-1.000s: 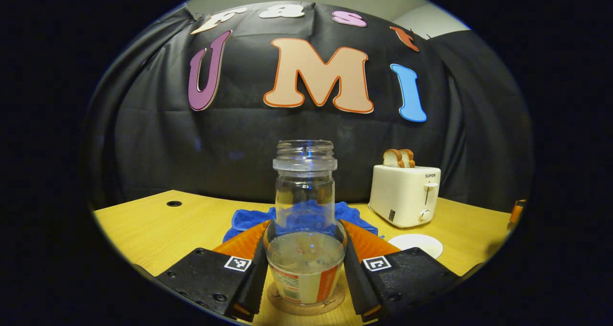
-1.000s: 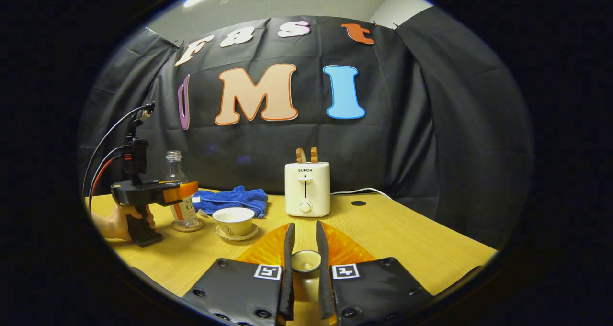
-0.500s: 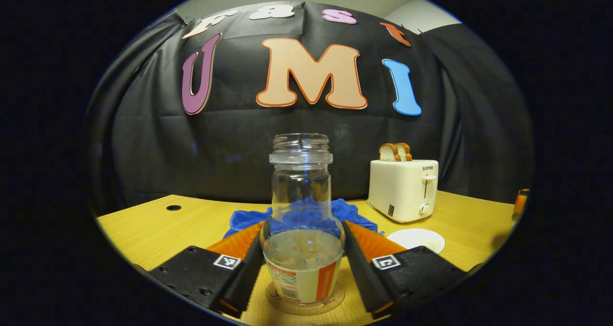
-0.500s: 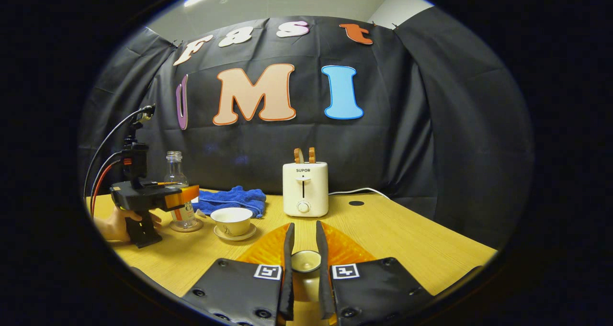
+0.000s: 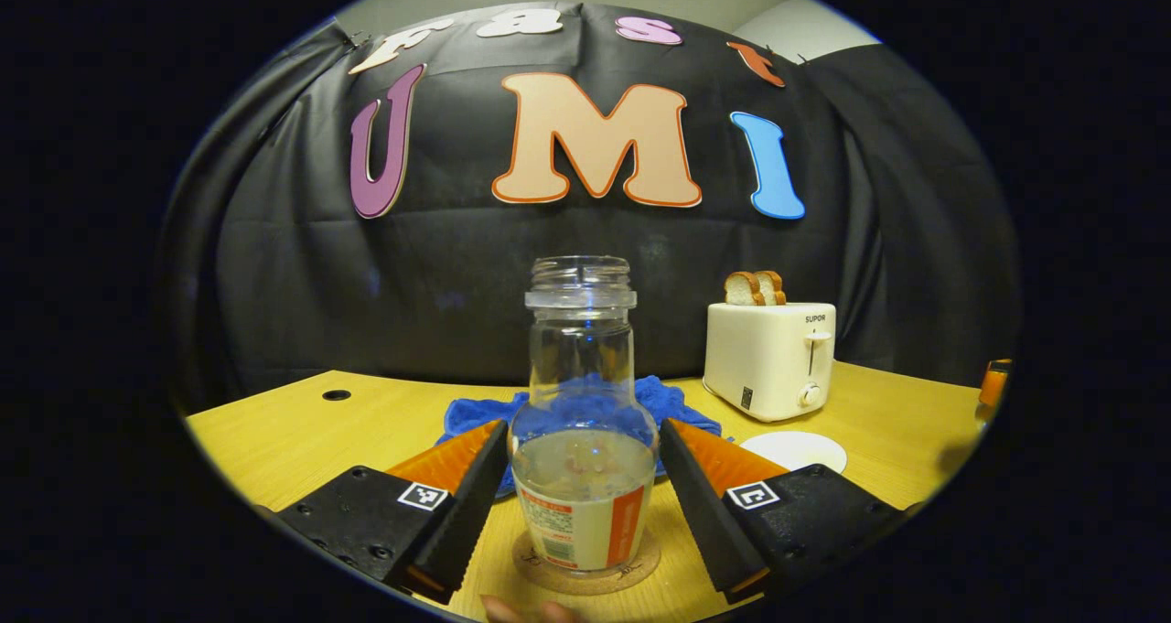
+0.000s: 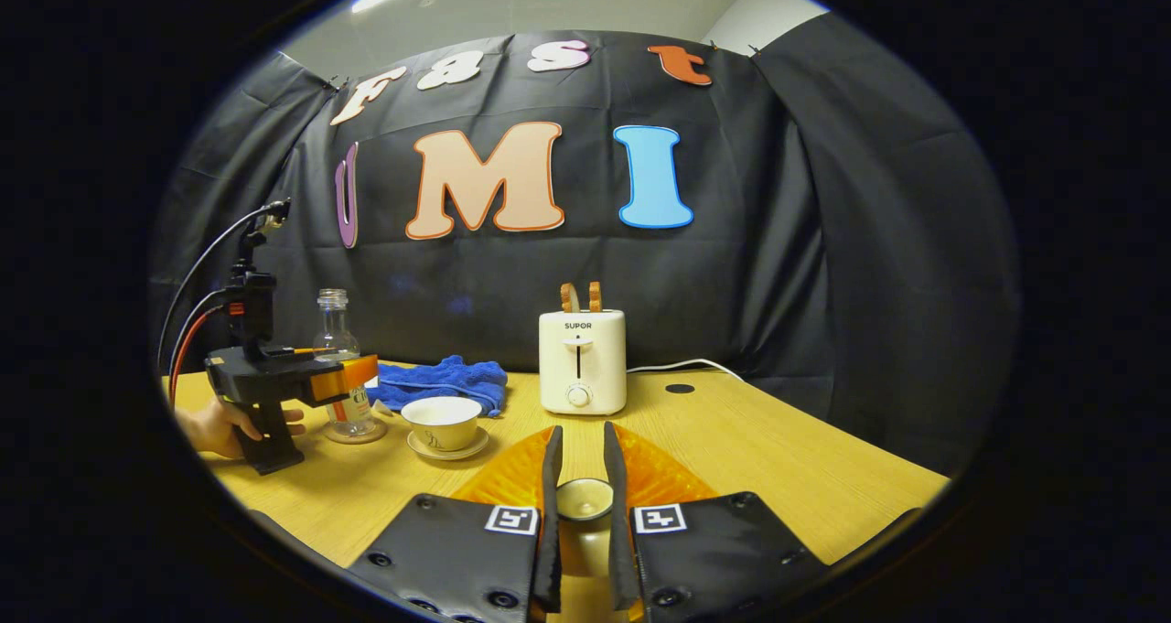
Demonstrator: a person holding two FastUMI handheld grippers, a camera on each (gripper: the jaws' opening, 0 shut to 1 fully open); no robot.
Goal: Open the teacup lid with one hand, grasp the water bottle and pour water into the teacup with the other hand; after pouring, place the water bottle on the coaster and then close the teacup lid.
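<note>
The water bottle is seen upright on the round cork coaster, which lies on the yellow wooden table. The bottle is made of clear glass, with a narrow threaded neck and no cap, and a white and orange label is wrapped around its lower part. Water fills only the wide lower part. The left gripper is placed around the bottle with its jaws apart, and a small gap is seen on each side between the fingers and the glass.

In the right gripper view, the teacup is seen open on its saucer, just beside the coaster and in front of a blue cloth. The cup is white and wide. The teacup lid is clamped by its knob between the fingers of the right gripper, near the table edge, well apart from the cup. A white toaster with bread slices stands behind.
</note>
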